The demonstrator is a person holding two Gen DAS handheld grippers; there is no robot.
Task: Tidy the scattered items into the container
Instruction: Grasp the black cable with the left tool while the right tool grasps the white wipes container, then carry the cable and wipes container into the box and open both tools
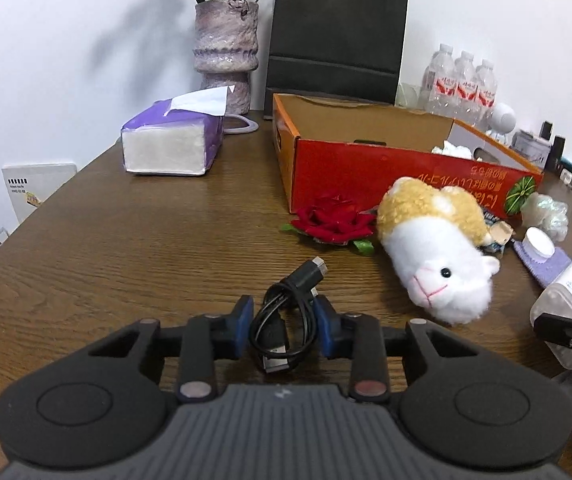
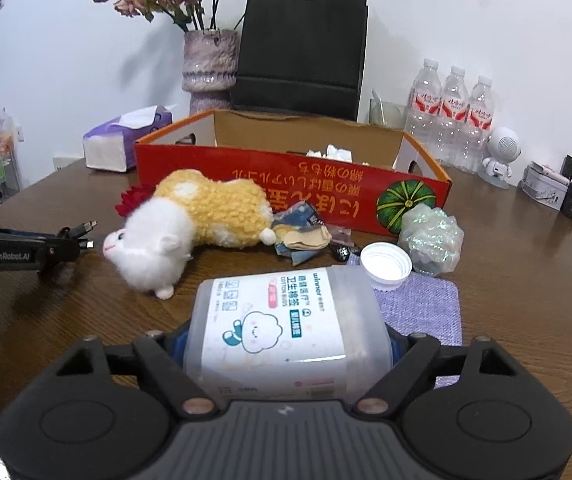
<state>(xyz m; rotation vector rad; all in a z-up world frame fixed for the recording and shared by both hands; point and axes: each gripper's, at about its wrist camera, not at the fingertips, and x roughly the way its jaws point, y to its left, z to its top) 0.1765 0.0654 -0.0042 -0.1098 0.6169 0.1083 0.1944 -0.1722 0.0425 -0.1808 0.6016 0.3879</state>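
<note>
A coiled black USB cable (image 1: 301, 276) lies on the wooden table between the blue pads of my left gripper (image 1: 284, 322), which is shut on it. My right gripper (image 2: 287, 344) is shut on a clear cotton swab box (image 2: 282, 320) lying on its side over a purple cloth (image 2: 421, 304). The orange-red cardboard box (image 2: 246, 176) stands open behind, with white tissue inside. In front of it lie a yellow and white plush toy (image 2: 190, 220), a red fabric flower (image 1: 333, 222), a white cap (image 2: 385, 266), a crumpled plastic bag (image 2: 431, 240) and small wrappers (image 2: 301, 232).
A purple tissue pack (image 1: 174, 144), a vase of dried flowers (image 1: 226, 48) and a black paper bag (image 1: 337, 36) stand at the back. Water bottles (image 2: 449, 116), a white figurine (image 2: 499, 156) and small boxes line the right. The table's edge runs along the left.
</note>
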